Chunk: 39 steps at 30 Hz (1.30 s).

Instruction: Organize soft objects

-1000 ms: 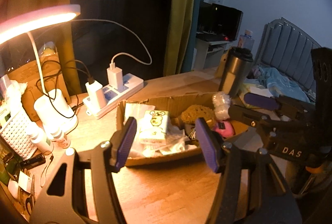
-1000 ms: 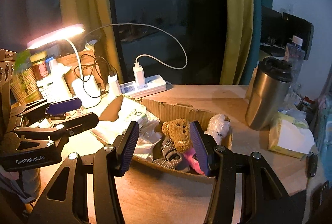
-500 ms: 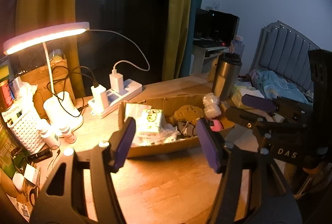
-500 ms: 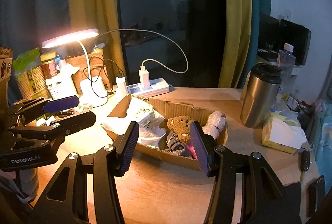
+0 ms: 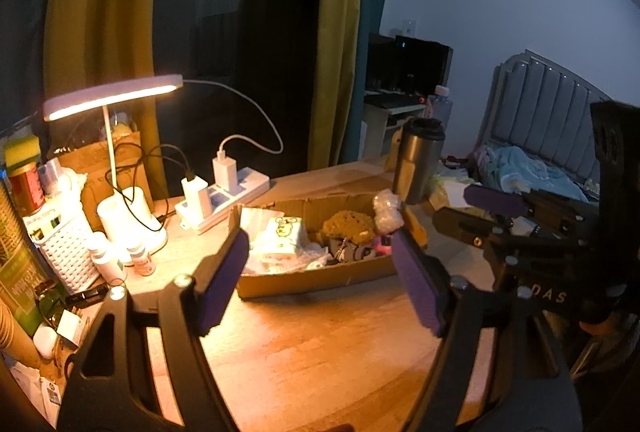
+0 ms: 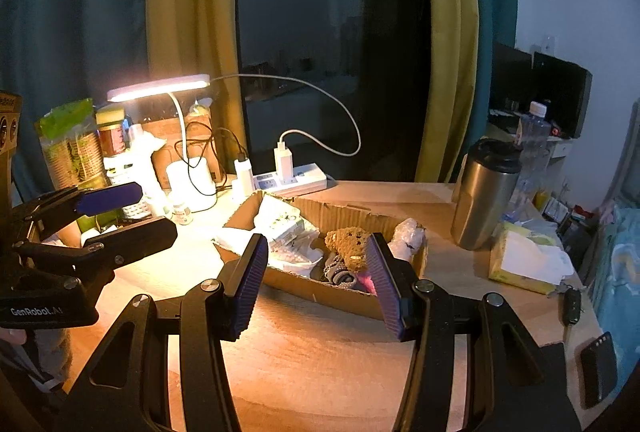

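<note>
A shallow cardboard box [image 5: 316,278] [image 6: 344,298] lies on the wooden desk. In it are a brown plush bear [image 5: 350,226] [image 6: 348,246], white tissue packs [image 5: 280,236] [image 6: 280,226], striped socks [image 6: 338,272], a pink item [image 6: 366,280] and a wrapped white bundle [image 5: 386,210] [image 6: 408,234] at its right end. My left gripper [image 5: 320,280] is open and empty, held back from the box's near wall. My right gripper [image 6: 318,278] is open and empty, also short of the box. Each gripper shows in the other's view, the right [image 5: 496,204] and the left [image 6: 108,200].
A lit desk lamp [image 5: 116,98], a power strip with chargers [image 5: 224,194], small bottles [image 5: 140,260] and a white basket [image 5: 66,252] crowd the left. A steel tumbler [image 6: 486,194], a tissue pack [image 6: 524,262], a key fob [image 6: 572,306] and a phone [image 6: 598,368] sit right.
Both grippers have drawn back and up from the box, which now looks smaller and farther. Both stay open and empty. The box's contents have not moved.
</note>
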Each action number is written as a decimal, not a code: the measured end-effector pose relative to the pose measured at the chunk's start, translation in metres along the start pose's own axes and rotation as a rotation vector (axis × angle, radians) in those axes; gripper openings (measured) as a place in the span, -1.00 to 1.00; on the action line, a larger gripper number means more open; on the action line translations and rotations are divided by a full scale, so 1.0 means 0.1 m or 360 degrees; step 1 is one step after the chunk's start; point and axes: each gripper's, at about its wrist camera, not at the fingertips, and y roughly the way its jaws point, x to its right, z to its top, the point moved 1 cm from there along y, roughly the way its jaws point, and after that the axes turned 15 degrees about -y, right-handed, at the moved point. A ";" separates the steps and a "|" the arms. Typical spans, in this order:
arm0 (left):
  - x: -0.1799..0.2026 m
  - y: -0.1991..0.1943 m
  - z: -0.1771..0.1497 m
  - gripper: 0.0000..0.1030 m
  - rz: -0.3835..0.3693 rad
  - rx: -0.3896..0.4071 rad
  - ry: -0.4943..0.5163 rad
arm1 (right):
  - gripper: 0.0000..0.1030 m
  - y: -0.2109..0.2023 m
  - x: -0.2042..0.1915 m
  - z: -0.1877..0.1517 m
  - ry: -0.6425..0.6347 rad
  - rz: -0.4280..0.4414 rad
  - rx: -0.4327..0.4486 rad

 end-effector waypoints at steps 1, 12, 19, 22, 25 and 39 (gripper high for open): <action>0.01 -0.03 0.00 0.46 -0.0003 0.0007 0.0002 | 0.05 -0.05 0.00 0.00 -0.0001 -0.0008 0.0008; 0.10 -0.41 -0.03 0.46 -0.0032 0.0085 0.0018 | 0.05 -0.41 -0.11 0.01 -0.0019 -0.0060 0.0079; 0.14 -0.67 -0.05 0.46 -0.0048 0.0148 0.0027 | 0.06 -0.65 -0.21 0.03 -0.0045 -0.0089 0.0131; 0.17 -0.76 -0.06 0.46 -0.0052 0.0165 0.0044 | 0.17 -0.75 -0.23 0.04 -0.0044 -0.0103 0.0154; 0.21 -0.83 -0.06 0.46 -0.0058 0.0184 0.0056 | 0.21 -0.82 -0.23 0.05 -0.0040 -0.0113 0.0173; 0.32 -1.11 0.20 0.85 -0.0044 0.0359 0.0062 | 0.36 -1.05 -0.14 0.20 -0.0019 -0.0195 0.0273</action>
